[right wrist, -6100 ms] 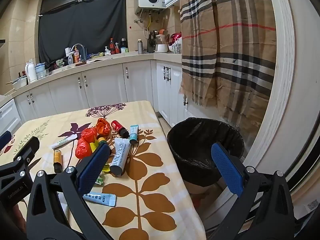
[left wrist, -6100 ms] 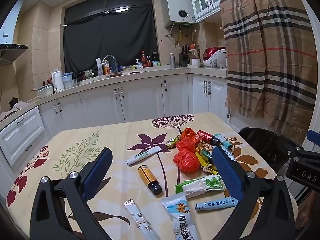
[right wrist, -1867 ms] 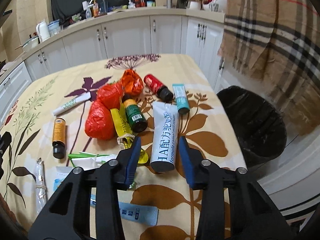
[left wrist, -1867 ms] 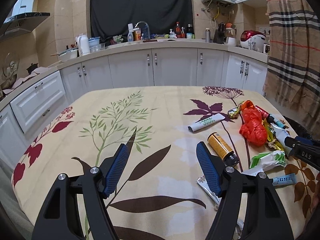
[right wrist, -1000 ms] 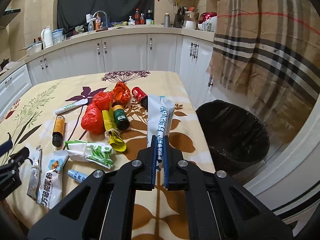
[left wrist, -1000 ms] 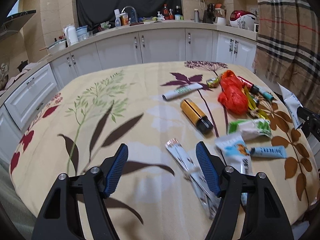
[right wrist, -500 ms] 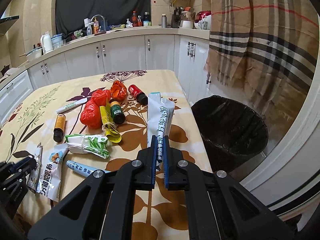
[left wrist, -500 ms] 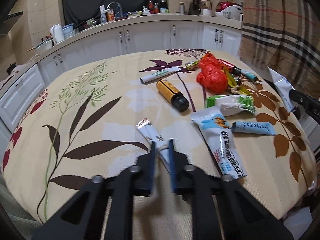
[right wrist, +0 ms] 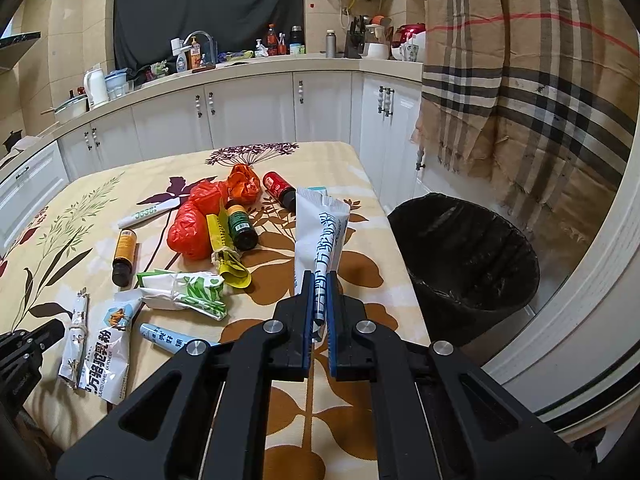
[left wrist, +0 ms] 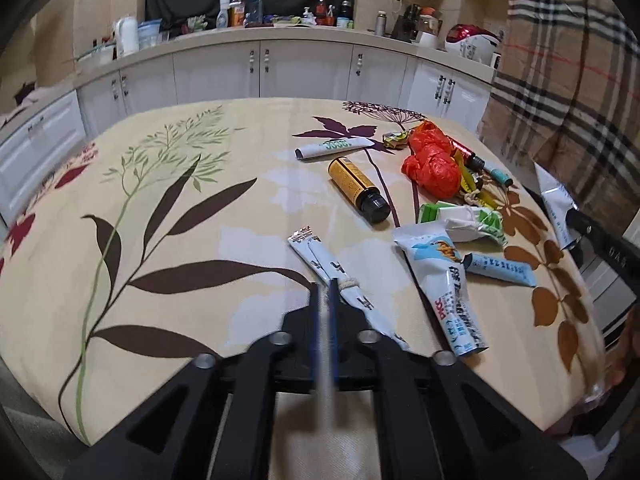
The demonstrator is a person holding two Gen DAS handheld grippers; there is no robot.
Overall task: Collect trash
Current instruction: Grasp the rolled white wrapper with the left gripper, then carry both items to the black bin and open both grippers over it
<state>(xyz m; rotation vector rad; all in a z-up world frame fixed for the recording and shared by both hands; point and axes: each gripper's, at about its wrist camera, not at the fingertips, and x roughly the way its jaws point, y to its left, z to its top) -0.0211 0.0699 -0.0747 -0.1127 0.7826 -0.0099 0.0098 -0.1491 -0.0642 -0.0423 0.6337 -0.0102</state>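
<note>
Low in the left wrist view, the left tool (left wrist: pixel 325 292) has just been closing, its jaws now clamped on the near end of a pair of slim silver-and-blue sachets tied with string (left wrist: pixel 320 260), which lie on the leaf-patterned bench (left wrist: pixel 160 200) at mid-frame. Right of them lie a brown glass bottle with a black cap (left wrist: pixel 358 189) and a crumpled red plastic bag (left wrist: pixel 434 164). In the right wrist view, the right tool (right wrist: pixel 319 312) at lower centre is clamped on a large white tube with blue lettering (right wrist: pixel 320 236), held above the bench. At the right of the frame stands a black-lined round bin (right wrist: pixel 468 264), beside the bench.
</note>
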